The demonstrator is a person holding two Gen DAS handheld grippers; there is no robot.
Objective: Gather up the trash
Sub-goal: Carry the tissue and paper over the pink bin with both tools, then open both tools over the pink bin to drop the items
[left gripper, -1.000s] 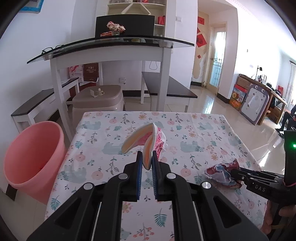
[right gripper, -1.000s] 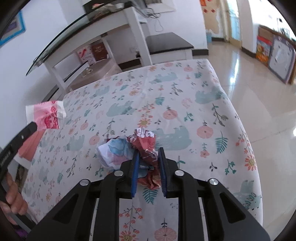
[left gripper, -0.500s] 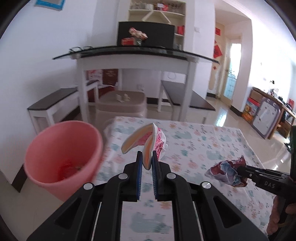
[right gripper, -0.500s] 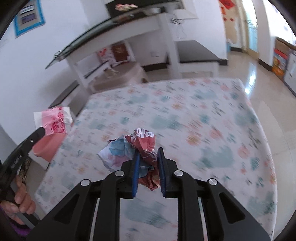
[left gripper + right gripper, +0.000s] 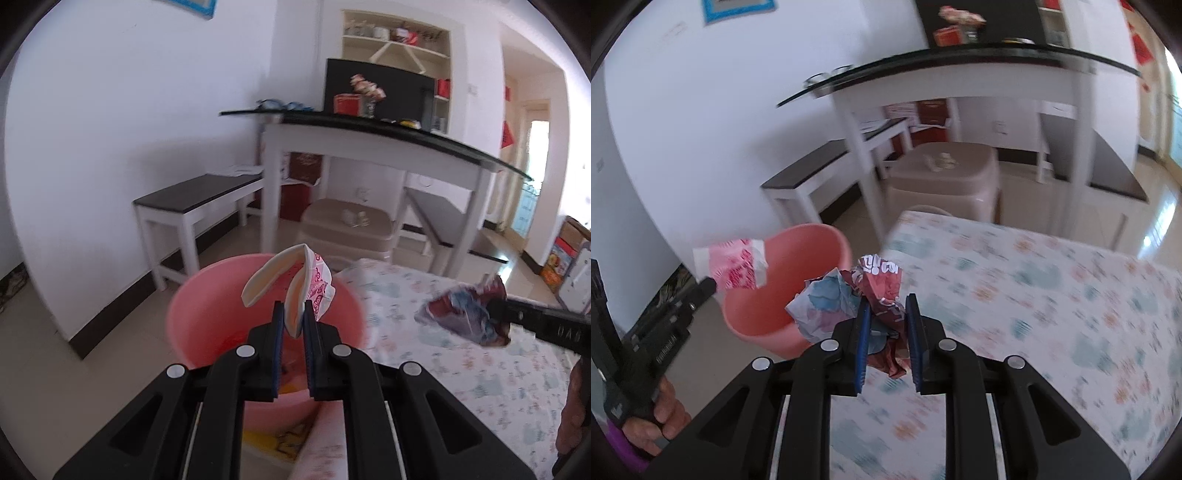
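The left gripper (image 5: 294, 317) clamps a folded pink-and-white paper wrapper (image 5: 295, 284) over the round pink plastic bin (image 5: 199, 314); the right gripper (image 5: 886, 314) clamps a crumpled red-and-blue wrapper (image 5: 864, 291) near the floral-clothed table (image 5: 1052, 295). Only the left view shows yellow scraps (image 5: 284, 387) inside the bin.

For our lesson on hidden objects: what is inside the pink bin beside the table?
Inside the pink bin, some reddish and yellow scraps show at the bottom, too blurred to identify. The left tool, shut on a pink-and-white wrapper, covers most of the inside.
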